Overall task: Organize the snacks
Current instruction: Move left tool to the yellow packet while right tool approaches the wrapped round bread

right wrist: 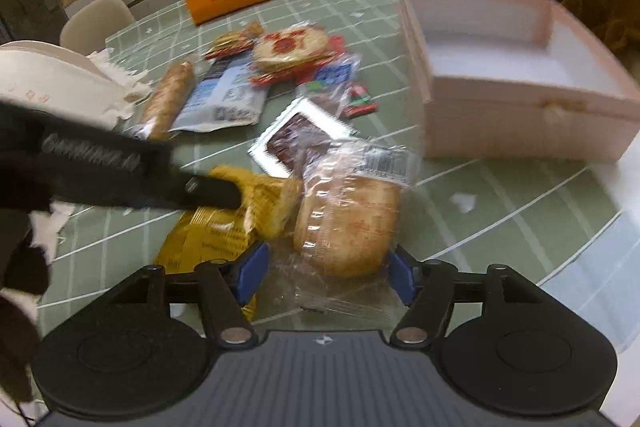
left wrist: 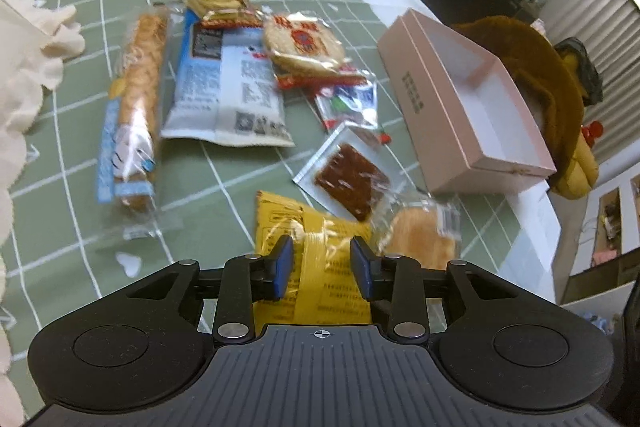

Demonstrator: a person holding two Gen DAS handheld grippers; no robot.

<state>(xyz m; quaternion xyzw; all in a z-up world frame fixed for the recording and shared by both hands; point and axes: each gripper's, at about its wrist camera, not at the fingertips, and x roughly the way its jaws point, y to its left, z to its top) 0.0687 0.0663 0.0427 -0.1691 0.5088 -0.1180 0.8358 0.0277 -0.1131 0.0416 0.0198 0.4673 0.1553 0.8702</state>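
Green checked cloth covers the counter (left wrist: 80, 155), where snack packets are spread. The left tongs (left wrist: 322, 267) are seen partly open above a yellow packet (left wrist: 332, 267), with the pads apart from it. The right tongs (right wrist: 326, 273) are opened wider around a wrapped bun (right wrist: 348, 223), and whether the pads touch it cannot be told. A pink box (right wrist: 520, 115) is placed near, at the right side

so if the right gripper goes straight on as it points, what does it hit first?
Most likely the wrapped bun, already lying between the open jaws of the right gripper. Past it lies the dark jerky pack. Depth is unclear.
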